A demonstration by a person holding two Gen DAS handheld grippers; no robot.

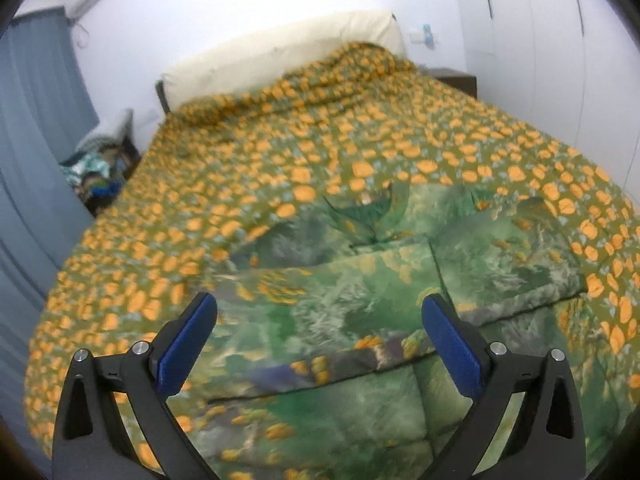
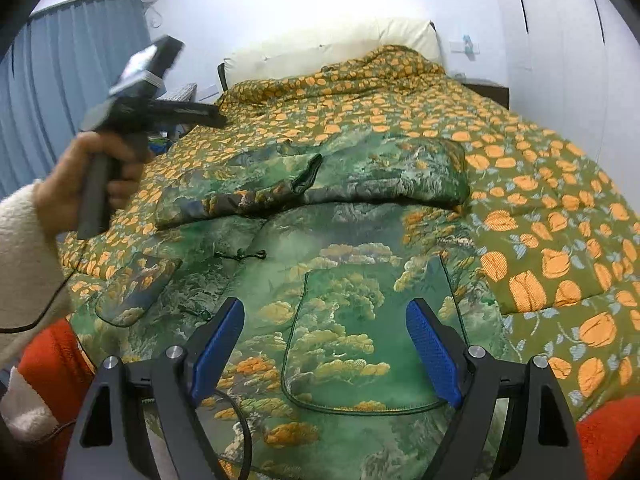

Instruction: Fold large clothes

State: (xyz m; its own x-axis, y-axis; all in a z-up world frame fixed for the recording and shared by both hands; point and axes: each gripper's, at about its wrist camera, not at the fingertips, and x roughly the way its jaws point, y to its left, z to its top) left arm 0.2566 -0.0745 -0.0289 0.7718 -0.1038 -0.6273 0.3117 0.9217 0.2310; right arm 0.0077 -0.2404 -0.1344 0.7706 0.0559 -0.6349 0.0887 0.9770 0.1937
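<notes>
- Jacket (image 2: 352, 320), the green landscape-print one, lay spread on the bed's orange-flowered quilt (image 2: 540, 208), so there was a flat base to fold on.
- Right gripper (image 2: 326, 344) hung over its pocket, jaws wide apart with nothing in them.
- Left gripper (image 1: 320, 340) was spread open and empty too, held up off the fabric.
- Sleeve (image 2: 312, 188) was already laid across the chest, so I'd guess the next fold was due.
</notes>
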